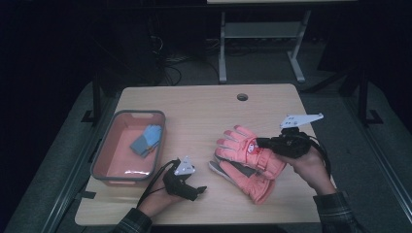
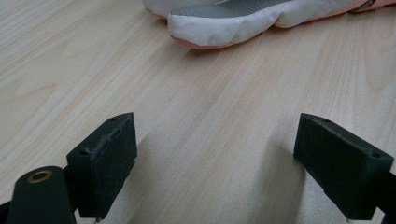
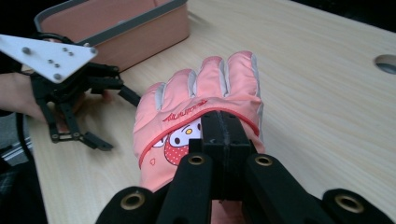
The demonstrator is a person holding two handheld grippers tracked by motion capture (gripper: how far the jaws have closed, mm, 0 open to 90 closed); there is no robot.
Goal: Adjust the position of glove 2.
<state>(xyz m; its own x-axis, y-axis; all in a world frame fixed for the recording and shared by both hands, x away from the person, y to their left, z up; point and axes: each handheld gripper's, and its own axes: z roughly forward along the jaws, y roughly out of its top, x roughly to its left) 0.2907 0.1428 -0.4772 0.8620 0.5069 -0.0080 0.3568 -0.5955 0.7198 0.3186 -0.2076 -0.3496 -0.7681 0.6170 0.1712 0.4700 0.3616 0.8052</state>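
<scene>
Two pink ski gloves lie mid-table, stacked. The upper glove shows a cartoon print on its back. The lower glove lies grey palm up, and its white fingertips reach toward my left gripper. My right gripper sits on the back of the upper glove, jaws pressed together and pinching its fabric. Near the table's front, left of the gloves, my left gripper is open over bare wood with nothing between its jaws.
A pink bin with a grey rim stands at the left and holds a blue glove. A cable hole sits near the table's far edge. A desk frame stands beyond the table.
</scene>
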